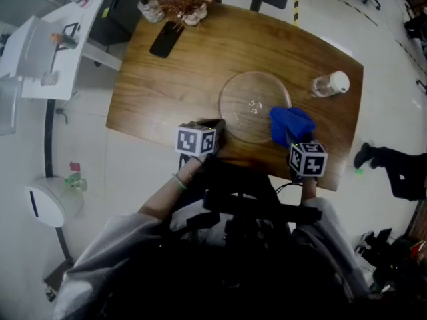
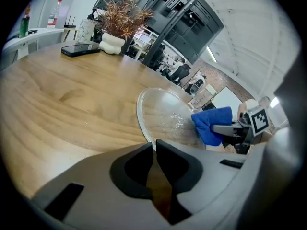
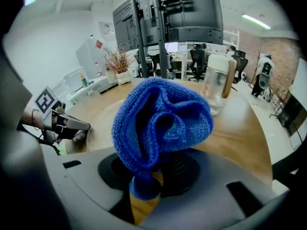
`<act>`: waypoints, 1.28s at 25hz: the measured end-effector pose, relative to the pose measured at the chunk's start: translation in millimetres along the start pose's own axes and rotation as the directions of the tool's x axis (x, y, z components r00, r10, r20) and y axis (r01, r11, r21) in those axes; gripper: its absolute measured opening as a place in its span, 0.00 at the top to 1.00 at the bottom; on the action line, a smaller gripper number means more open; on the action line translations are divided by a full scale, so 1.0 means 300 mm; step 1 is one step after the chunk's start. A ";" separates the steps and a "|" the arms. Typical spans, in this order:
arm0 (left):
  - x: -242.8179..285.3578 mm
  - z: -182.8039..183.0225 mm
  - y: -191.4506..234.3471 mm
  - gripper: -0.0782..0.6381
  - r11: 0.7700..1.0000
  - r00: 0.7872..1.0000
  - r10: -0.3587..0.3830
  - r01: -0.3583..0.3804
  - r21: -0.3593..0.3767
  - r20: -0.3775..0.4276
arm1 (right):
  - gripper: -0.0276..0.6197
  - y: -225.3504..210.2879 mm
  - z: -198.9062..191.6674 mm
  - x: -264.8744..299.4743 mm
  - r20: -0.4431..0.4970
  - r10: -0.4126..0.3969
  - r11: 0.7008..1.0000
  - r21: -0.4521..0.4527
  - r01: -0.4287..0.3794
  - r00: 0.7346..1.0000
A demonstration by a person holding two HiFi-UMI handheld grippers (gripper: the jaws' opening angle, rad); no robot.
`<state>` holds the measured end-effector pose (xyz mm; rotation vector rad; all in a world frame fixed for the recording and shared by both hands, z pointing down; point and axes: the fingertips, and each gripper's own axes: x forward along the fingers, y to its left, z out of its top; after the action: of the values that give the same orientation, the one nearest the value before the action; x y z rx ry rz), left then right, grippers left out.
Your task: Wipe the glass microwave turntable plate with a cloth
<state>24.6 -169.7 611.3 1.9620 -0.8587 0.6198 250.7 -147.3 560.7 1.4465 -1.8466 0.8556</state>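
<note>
**Wooden surface: plate pinched, cloth gripped**

On the wooden surface [image 1: 173, 85], the glass plate [image 1: 243, 92] lies near the front edge, with pale specks [image 1: 254, 105] at its centre. The left gripper [image 2: 153, 147] has its jaws closed on the plate's near rim. The right gripper [image 3: 146, 176] clamps a bunched blue cloth [image 1: 290, 124] over the right rim.

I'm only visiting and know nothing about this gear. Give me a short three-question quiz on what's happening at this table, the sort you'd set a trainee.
1. Multiple choice: What does the right gripper hold?
A) a phone
B) the blue cloth
C) a bottle

2. True or false: The left gripper is shut on the near rim of the glass plate.

3. Fill in: In the head view, the clear bottle stands on the wooden table to the plate's ____.

Key: 1 B; 2 true; 3 right.
</note>
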 end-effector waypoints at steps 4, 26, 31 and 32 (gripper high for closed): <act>0.000 0.002 -0.004 0.86 1.000 1.000 0.006 -0.006 0.005 0.005 | 0.77 0.030 -0.089 -0.046 0.020 0.017 0.990 0.142 -0.020 1.000; -0.055 0.007 -0.032 0.89 0.997 0.986 -0.038 0.026 0.079 0.162 | 0.78 0.148 0.003 -0.048 0.195 0.165 0.981 0.070 -0.182 0.967; -0.056 -0.001 -0.025 0.89 0.995 0.991 -0.024 0.011 0.100 0.133 | 0.78 0.132 -0.033 -0.086 0.185 0.119 0.987 0.083 -0.136 0.976; -0.051 -0.008 -0.032 0.89 0.993 0.992 -0.029 0.015 0.115 0.119 | 0.78 0.125 -0.048 -0.097 0.180 0.104 0.988 0.090 -0.122 0.978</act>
<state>22.2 -159.0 596.9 2.1273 -0.8912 0.5521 221.0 -112.4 541.8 1.5327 -2.0586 0.9139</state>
